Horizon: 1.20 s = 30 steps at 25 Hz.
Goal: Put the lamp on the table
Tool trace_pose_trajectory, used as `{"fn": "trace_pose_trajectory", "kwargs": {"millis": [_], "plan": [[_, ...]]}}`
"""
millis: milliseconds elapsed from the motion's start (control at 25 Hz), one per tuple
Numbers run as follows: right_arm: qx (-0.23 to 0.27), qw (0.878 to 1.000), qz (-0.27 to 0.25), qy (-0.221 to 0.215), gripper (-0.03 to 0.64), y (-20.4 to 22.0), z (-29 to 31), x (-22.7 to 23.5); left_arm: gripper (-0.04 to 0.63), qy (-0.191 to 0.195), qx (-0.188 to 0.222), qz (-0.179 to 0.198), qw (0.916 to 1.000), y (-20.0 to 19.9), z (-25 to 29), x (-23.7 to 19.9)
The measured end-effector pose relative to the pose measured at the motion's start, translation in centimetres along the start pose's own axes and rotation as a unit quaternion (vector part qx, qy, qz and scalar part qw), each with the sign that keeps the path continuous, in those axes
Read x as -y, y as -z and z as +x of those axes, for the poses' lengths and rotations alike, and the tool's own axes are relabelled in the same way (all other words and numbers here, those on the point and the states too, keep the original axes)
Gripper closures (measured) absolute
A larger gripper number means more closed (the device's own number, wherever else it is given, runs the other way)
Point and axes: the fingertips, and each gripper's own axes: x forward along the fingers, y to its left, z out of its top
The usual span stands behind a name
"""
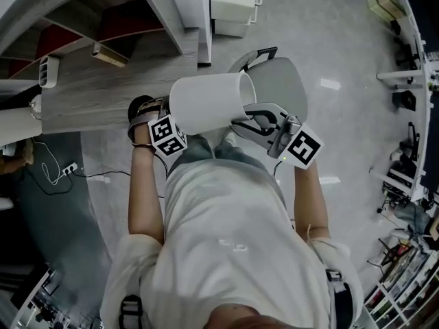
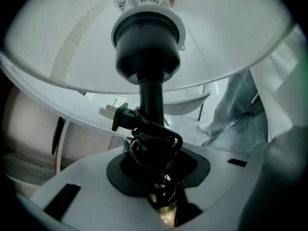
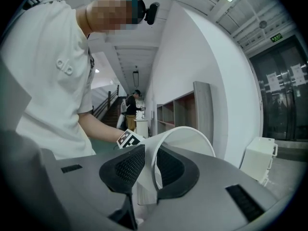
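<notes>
The lamp lies tilted between both grippers in front of the person's chest. Its white shade (image 1: 206,101) points its open end to the right. My left gripper (image 1: 159,125) is shut on the lamp's black stem (image 2: 151,97), where the cord is wound round; the plug (image 2: 118,117) sticks out to the left, below the black socket (image 2: 147,47). My right gripper (image 1: 250,118) is shut on the shade's rim (image 3: 185,138), one pad inside and one outside. The grey wood table (image 1: 103,91) lies just beyond the left gripper.
A white round chair (image 1: 285,81) stands right behind the shade. A shelf unit with red compartments (image 1: 82,26) rises past the table, with a white box (image 1: 233,5) beside it. A power strip with cable (image 1: 68,170) lies on the floor at left. Cluttered desks line the right edge.
</notes>
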Motion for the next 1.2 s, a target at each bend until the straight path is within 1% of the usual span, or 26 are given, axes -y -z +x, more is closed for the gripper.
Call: {"fn": "trace_pose_trajectory", "kwargs": {"millis": [240,440,680,1000,1200], "plan": [[-0.029,0.999,0.003,0.044,0.511,-0.2,1.6,2.1,0.471,0.015,0.042,0.011,0.999,-0.6,2.6,-2.1],[-0.059,0.995,0.002,0.074,0.509,0.0,3.0,3.5,0.471,0.04,0.08,0.025,0.9957,-1.2,4.8,-2.9],[-0.085,0.99,0.011,0.115,0.509,0.7,3.9,5.0,0.471,0.063,0.115,0.047,0.9902,-2.2,7.3,-3.9],[-0.119,0.981,0.026,0.152,0.511,1.6,3.9,6.9,0.47,0.096,0.154,0.065,0.9813,-4.3,10.2,-4.0],[-0.134,0.976,0.034,0.169,0.512,2.2,3.9,7.6,0.47,0.11,0.172,0.075,0.9762,-5.2,11.4,-3.9]]}}
